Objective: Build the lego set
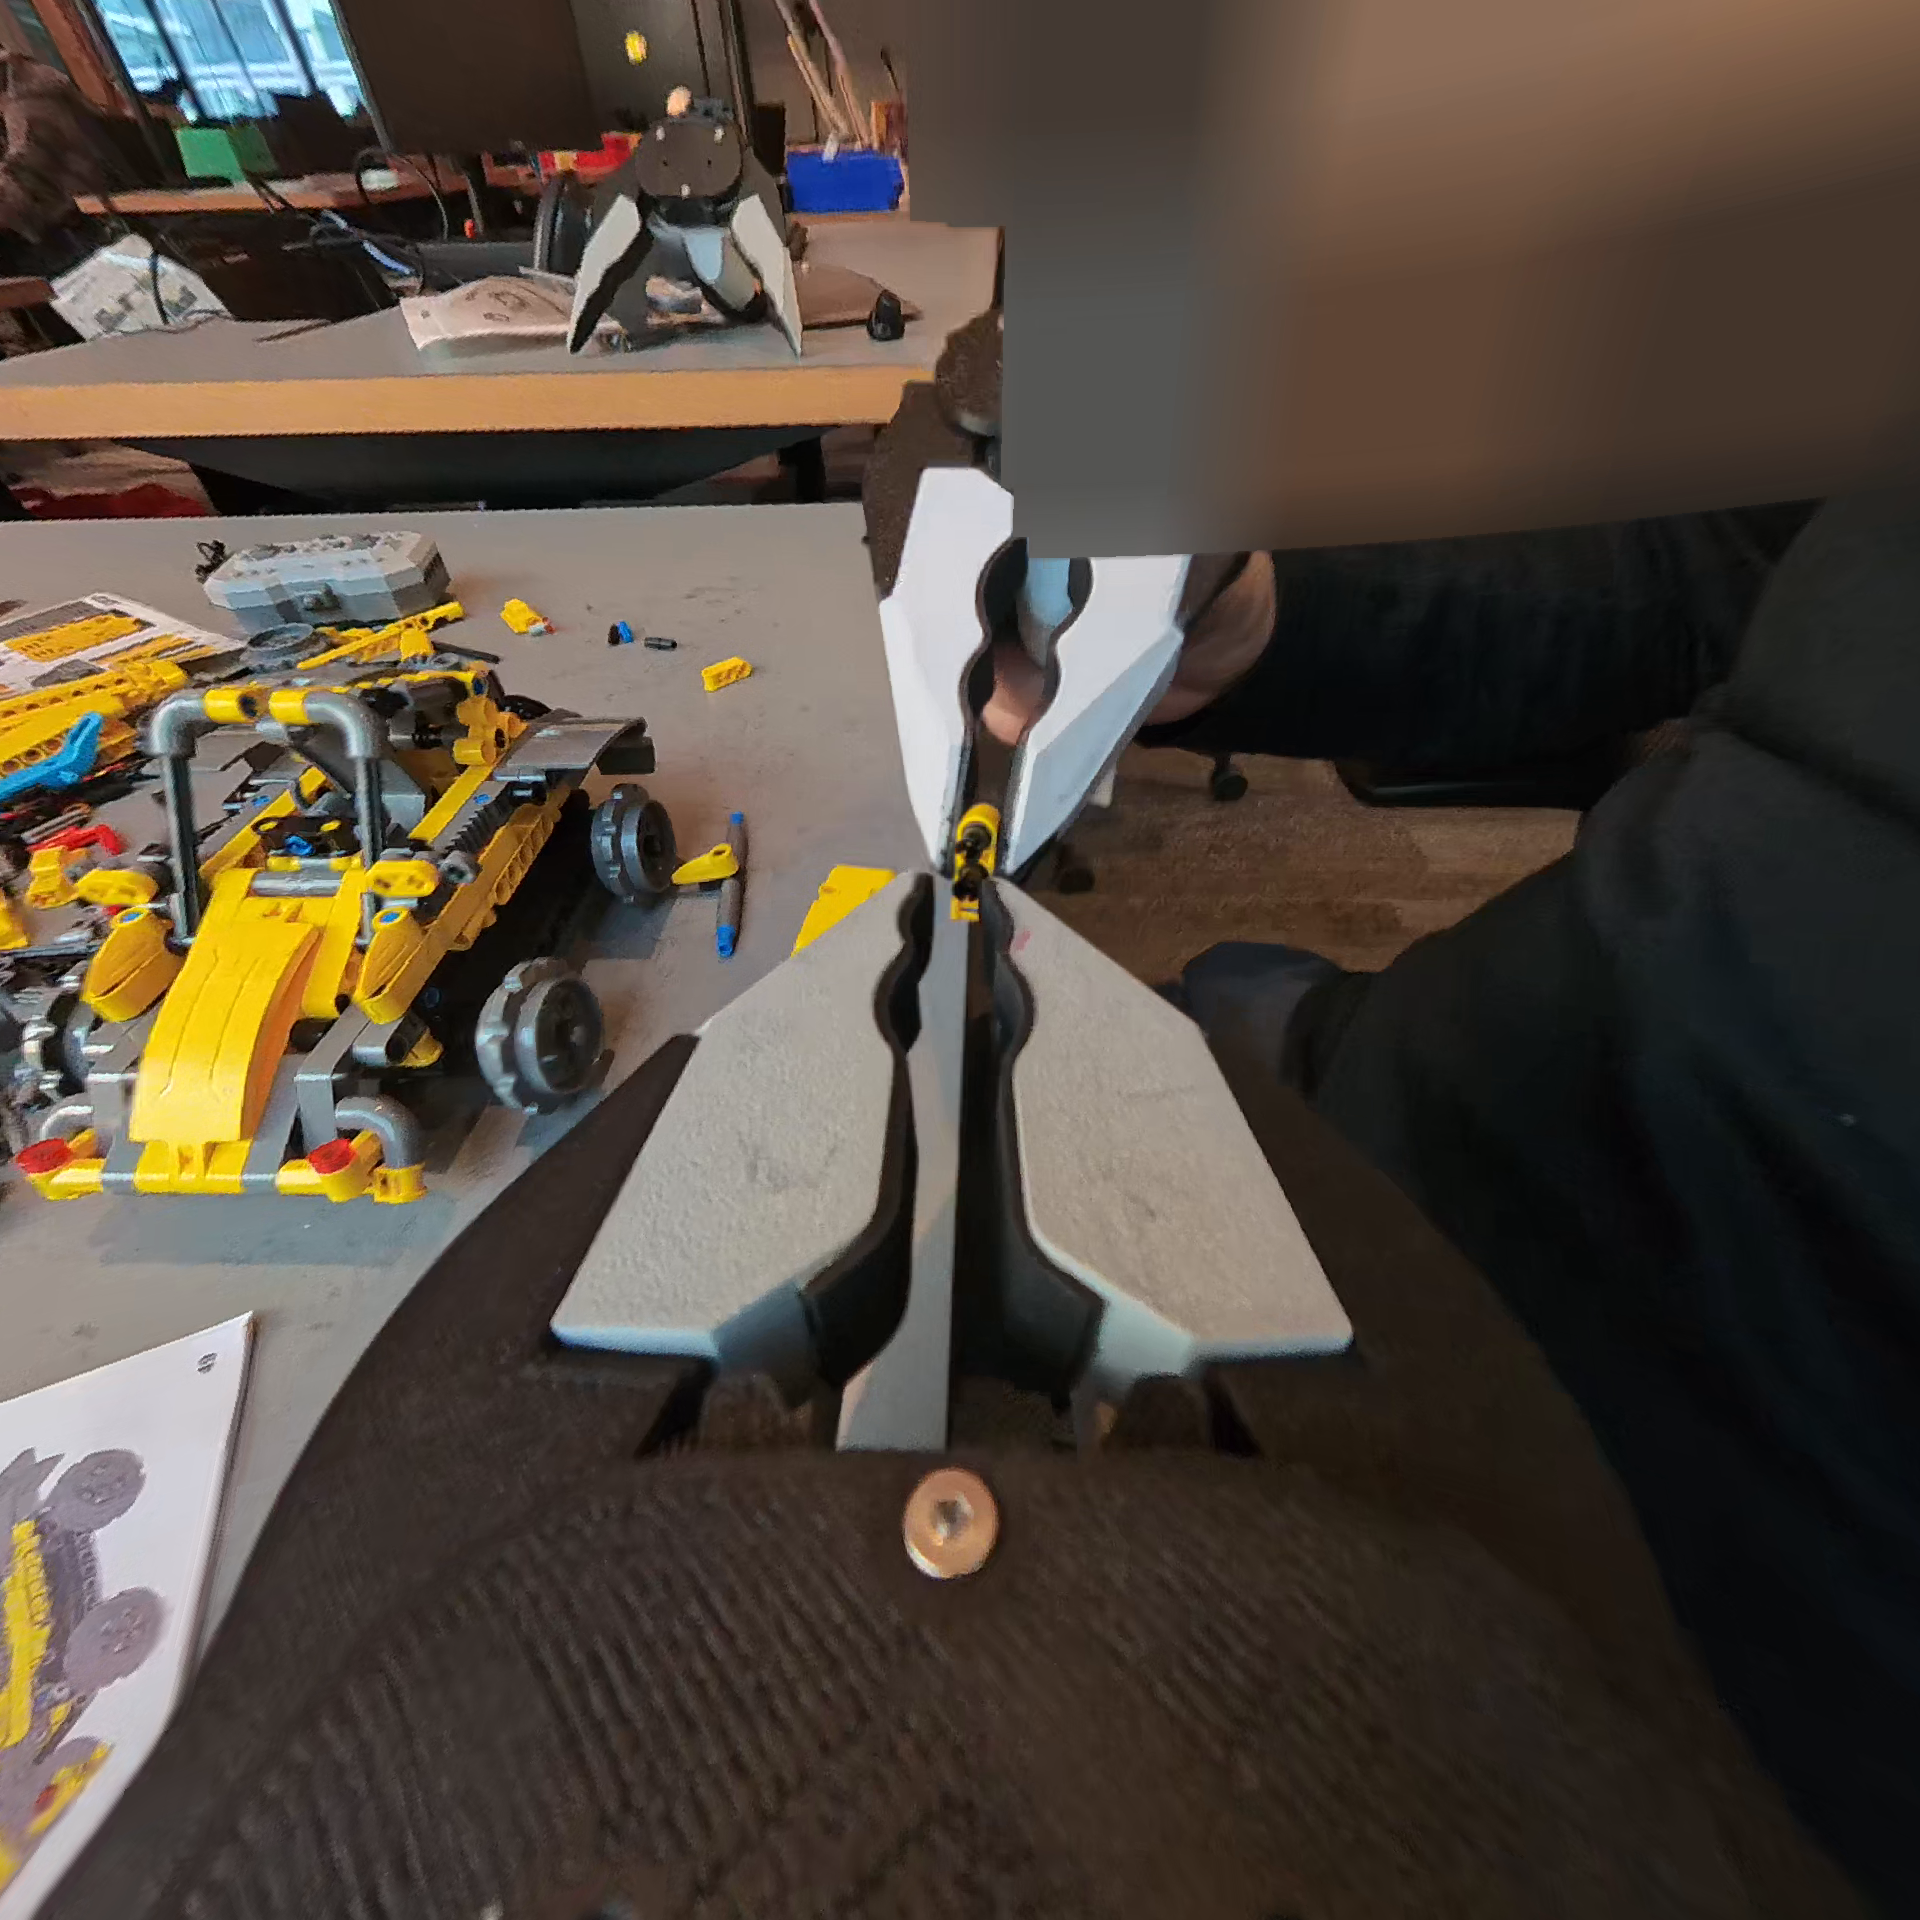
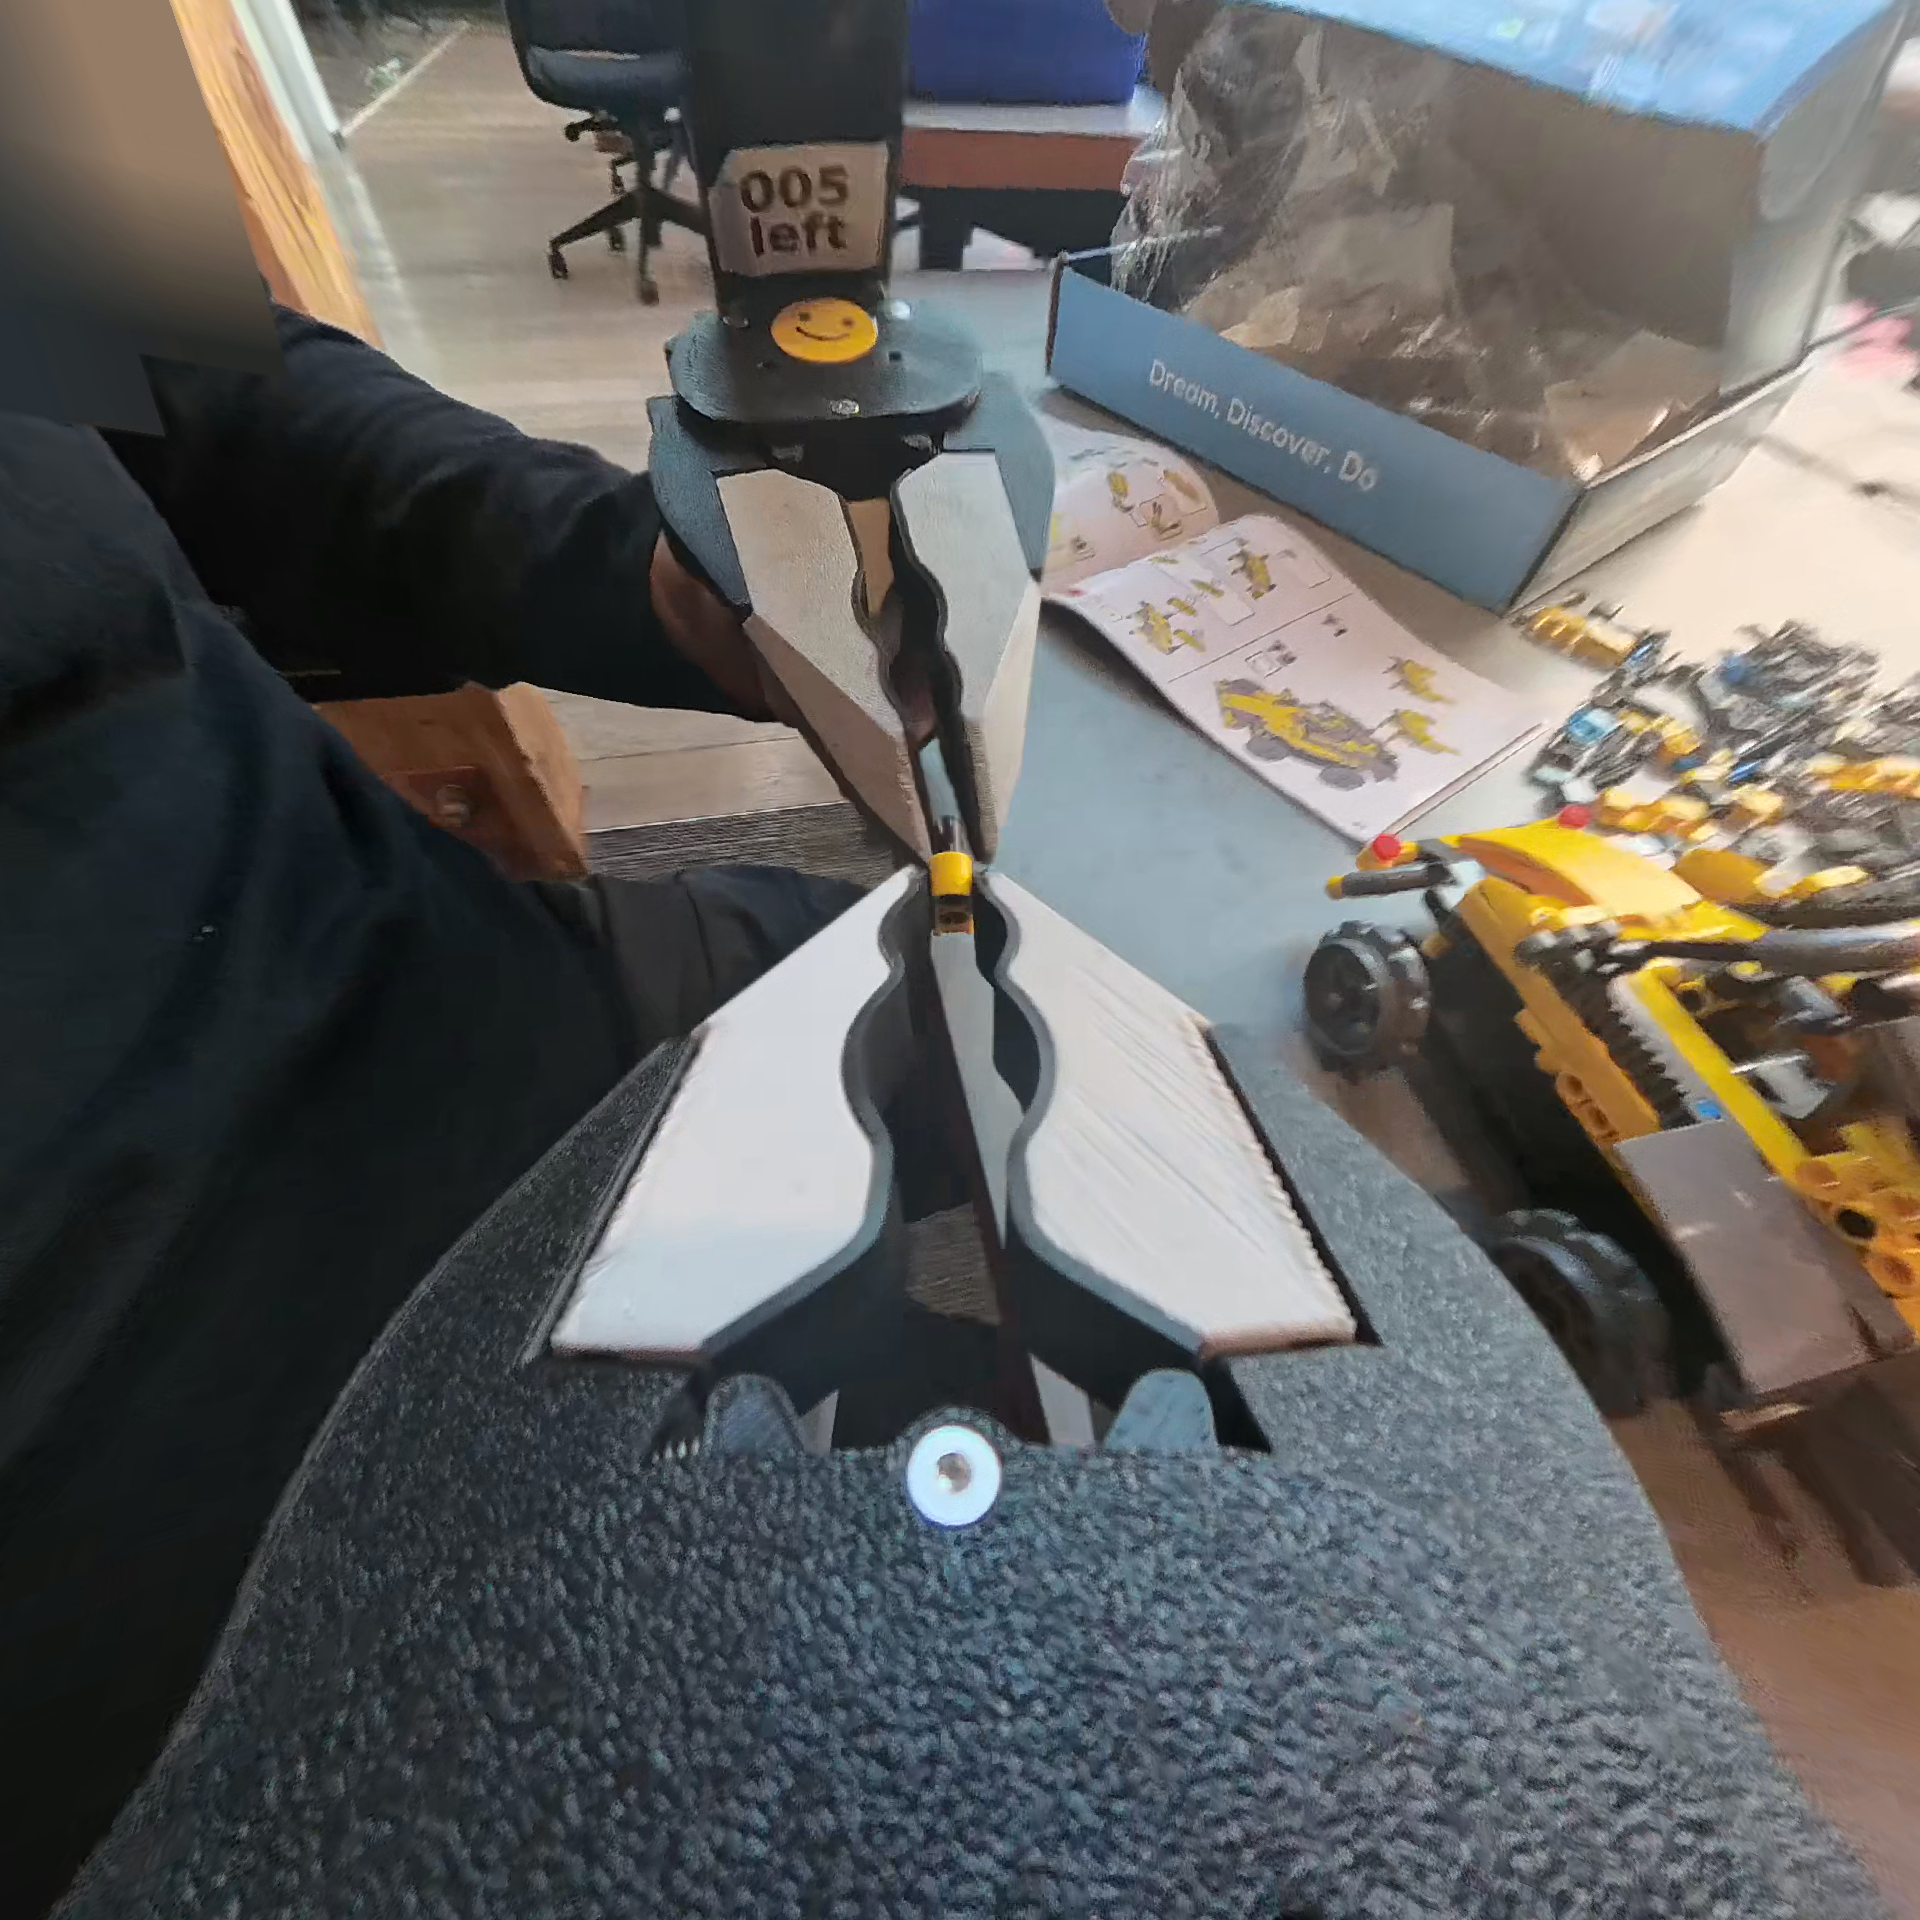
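My left gripper [image 1: 962,891] and my right gripper [image 2: 951,896] meet tip to tip, off the table's near edge and over a person's dark-clothed lap. The left gripper is shut on a small piece with a black pin [image 1: 970,871], which also shows in the right wrist view [image 2: 948,831]. The right gripper is shut on a small yellow connector [image 2: 951,878], also visible in the left wrist view [image 1: 978,827]. The two pieces touch end to end. Each view shows the other gripper facing it: the right one [image 1: 975,847] and the left one [image 2: 951,844].
A yellow and grey brick-built vehicle [image 1: 312,935] [image 2: 1662,1039] stands on the grey table [image 1: 727,582]. Around it lie loose parts [image 1: 725,673], a pen [image 1: 730,883], an open instruction booklet [image 2: 1299,665] and a blue box with plastic bags [image 2: 1351,468]. Another gripper [image 1: 686,239] stands on a far table. Less than 4 cm separates the two grippers' tips.
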Demonstrator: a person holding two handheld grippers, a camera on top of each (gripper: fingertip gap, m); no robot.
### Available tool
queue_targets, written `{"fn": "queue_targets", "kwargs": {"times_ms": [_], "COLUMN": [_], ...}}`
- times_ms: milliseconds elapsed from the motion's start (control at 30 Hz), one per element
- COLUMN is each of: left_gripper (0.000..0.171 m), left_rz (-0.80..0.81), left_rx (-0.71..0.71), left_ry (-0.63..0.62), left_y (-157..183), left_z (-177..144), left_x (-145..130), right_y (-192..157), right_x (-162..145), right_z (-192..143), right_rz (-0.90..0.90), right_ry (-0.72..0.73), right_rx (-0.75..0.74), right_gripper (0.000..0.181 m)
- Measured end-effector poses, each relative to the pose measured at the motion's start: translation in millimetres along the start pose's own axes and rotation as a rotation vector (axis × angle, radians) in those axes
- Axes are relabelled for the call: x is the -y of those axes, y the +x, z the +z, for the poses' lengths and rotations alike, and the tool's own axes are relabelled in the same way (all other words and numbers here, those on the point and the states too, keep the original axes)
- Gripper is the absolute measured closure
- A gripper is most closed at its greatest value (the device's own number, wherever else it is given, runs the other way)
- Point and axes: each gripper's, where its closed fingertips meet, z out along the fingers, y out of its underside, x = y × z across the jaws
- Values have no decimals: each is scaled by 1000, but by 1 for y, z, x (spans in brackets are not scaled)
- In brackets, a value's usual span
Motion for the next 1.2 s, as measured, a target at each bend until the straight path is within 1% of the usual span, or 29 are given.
{"fn": "queue_targets", "kwargs": {"times_ms": [33,100,133,233,333,500,700,1200], "left_gripper": [164,166,169,171,171,171,170,171], "left_rz": [17,56,74,114,130,150,161,176], "left_rx": [12,14,10,-5,-10,-49,-51,-68], "left_ry": [-28,-75,-93,-131,-160,-214,-251,-254], "left_y": [-2,-2,0,4,4,9,10,14], "left_z": [0,0,0,0,0,-1,0,1], "left_x": [-3,-9,-11,-15,-18,-28,-35,-35], "right_y": [0,-1,-1,-3,-8,-12,-15,-19], "right_x": [-3,-10,-14,-26,-32,-36,-39,-38], "right_z": [1,4,6,9,12,14,16,15], "right_rz": [53,155,190,250,266,302,303,337], "right_ry": [-15,-41,-52,-97,-134,-146,-166,-153], "right_rx": [29,82,99,136,166,198,211,249], "right_gripper": [173,174,174,174,174,174,174,174]}}
